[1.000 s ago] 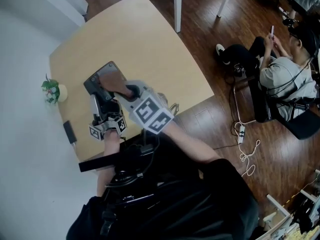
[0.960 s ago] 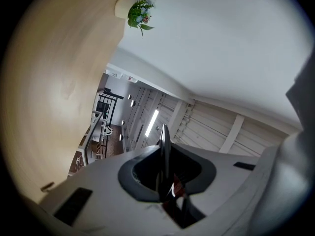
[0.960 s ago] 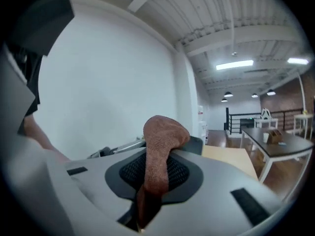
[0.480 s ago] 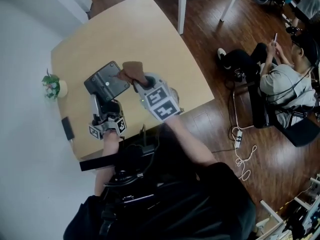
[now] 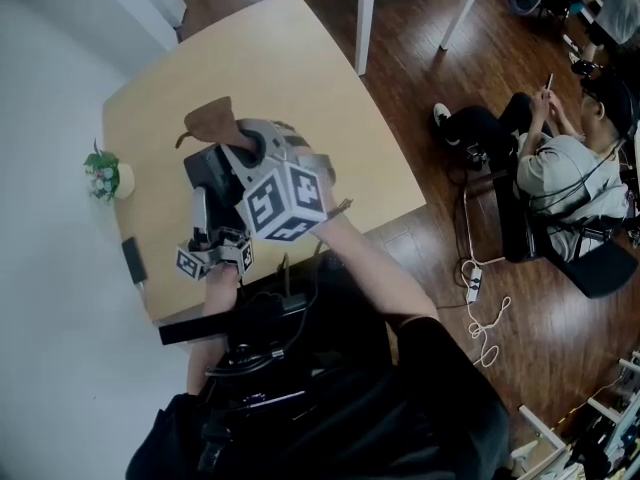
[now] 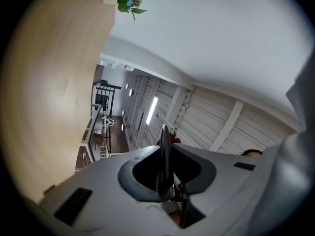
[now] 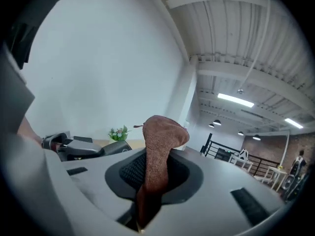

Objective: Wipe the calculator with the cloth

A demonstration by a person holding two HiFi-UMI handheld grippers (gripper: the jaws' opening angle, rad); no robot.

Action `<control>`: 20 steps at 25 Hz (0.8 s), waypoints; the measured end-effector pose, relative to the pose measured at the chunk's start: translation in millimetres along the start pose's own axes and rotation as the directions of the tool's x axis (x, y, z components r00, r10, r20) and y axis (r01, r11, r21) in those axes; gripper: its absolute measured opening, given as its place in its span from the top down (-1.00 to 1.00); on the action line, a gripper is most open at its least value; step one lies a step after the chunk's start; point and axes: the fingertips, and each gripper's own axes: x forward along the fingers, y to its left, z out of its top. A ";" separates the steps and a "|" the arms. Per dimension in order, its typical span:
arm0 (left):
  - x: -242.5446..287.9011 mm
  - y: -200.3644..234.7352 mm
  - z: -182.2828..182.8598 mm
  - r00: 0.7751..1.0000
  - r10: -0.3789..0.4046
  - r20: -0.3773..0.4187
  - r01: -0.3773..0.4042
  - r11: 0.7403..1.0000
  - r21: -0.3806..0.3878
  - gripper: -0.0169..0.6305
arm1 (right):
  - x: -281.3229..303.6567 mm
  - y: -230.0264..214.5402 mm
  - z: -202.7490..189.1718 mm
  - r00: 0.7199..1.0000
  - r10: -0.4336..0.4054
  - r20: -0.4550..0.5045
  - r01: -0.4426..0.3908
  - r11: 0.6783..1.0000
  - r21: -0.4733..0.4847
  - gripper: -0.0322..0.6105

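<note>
Right hand-held gripper (image 5: pixel 240 144) pinching cloth (image 5: pixel 211 120), raised off calculator (image 5: pixel 207 174), left hand-held gripper (image 5: pixel 200 206) clamping calculator

Two hand-held grippers (image 5: pixel 200 202) (image 5: pixel 243 144), one calculator (image 5: pixel 210 174), one cloth (image 5: pixel 212 120), one potted plant (image 5: pixel 102 176), one seated person (image 5: pixel 568 160).

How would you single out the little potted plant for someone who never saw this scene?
Find the light wooden table and follow its edge along the white wall. The potted plant sits at that edge, left of the dark calculator in the head view. It is the only green thing there: leaves and pinkish flowers in a small white pot.
</note>
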 end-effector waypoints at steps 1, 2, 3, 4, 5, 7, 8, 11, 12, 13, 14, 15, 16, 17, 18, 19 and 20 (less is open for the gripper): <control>0.5 -1.8 -2.4 1.000 -0.002 -0.015 0.002 1.000 0.009 0.73 | 7.1 6.5 -1.3 1.000 0.025 -0.009 -0.025 1.000 -0.013 0.70; 1.1 -3.2 -3.9 1.000 -0.003 -0.025 0.003 1.000 0.018 0.73 | 11.9 15.0 -4.4 0.998 0.056 -0.018 -0.056 0.998 -0.023 0.70; 1.7 -3.8 -4.7 1.000 -0.001 -0.031 0.002 1.000 0.024 0.73 | 13.6 23.9 -8.3 0.996 0.086 -0.026 -0.086 0.996 -0.033 0.70; 1.9 -3.5 -4.8 0.999 0.002 -0.033 -0.001 1.000 0.027 0.72 | 12.1 31.9 -11.8 0.994 0.108 -0.032 -0.109 0.993 -0.041 0.70; 1.9 -2.8 -4.3 1.000 0.007 -0.031 -0.006 1.000 0.026 0.72 | 8.3 38.7 -14.6 0.992 0.123 -0.034 -0.125 0.991 -0.045 0.70; 2.0 -1.7 -2.8 1.000 0.013 -0.025 -0.012 1.000 0.020 0.72 | -2.0 52.9 -19.3 0.987 0.156 -0.038 -0.158 0.986 -0.048 0.70; 2.2 -0.9 -1.8 1.000 0.015 -0.022 -0.015 1.000 0.017 0.72 | -6.9 61.9 -22.4 0.983 0.177 -0.044 -0.180 0.982 -0.054 0.70; 2.7 2.3 3.1 1.000 0.021 -0.001 -0.021 1.000 0.009 0.72 | -21.5 97.7 -37.2 0.964 0.253 -0.082 -0.261 0.959 -0.115 0.70; 2.2 4.0 5.4 1.000 0.026 0.007 -0.026 1.000 0.008 0.72 | -27.2 111.6 -44.0 0.952 0.289 -0.105 -0.302 0.943 -0.138 0.70; 1.0 6.0 7.9 0.999 0.031 0.014 -0.031 0.999 0.008 0.72 | -33.6 125.2 -51.3 0.933 0.334 -0.132 -0.351 0.924 -0.150 0.70; -0.3 7.8 9.9 0.999 0.037 0.019 -0.037 0.999 0.008 0.72 | -40.1 136.5 -58.0 0.912 0.380 -0.156 -0.402 0.904 -0.148 0.70; -1.3 9.1 11.0 0.999 0.042 0.022 -0.043 0.999 0.007 0.72 | -46.3 143.1 -63.2 0.891 0.421 -0.171 -0.444 0.887 -0.129 0.70; -1.4 9.7 10.6 0.999 0.046 0.023 -0.046 0.999 0.005 0.72 | -50.7 142.9 -65.3 0.878 0.447 -0.168 -0.466 0.879 -0.097 0.70; -0.7 9.9 9.1 0.999 0.049 0.021 -0.049 0.999 0.001 0.72 | -52.5 134.9 -63.4 0.879 0.452 -0.149 -0.464 0.884 -0.057 0.70; 0.0 10.2 7.2 0.999 0.051 0.016 -0.051 0.999 -0.001 0.72 | -51.1 119.5 -57.6 0.895 0.431 -0.120 -0.436 0.900 -0.019 0.70; 0.0 10.7 5.4 0.999 0.053 0.008 -0.053 0.999 0.000 0.72 | -46.7 98.7 -49.0 0.920 0.382 -0.090 -0.383 0.924 0.007 0.70; -0.5 11.2 4.0 0.998 0.055 0.001 -0.055 0.998 0.002 0.72 | -40.0 75.4 -38.6 0.947 0.314 -0.063 -0.313 0.950 0.016 0.70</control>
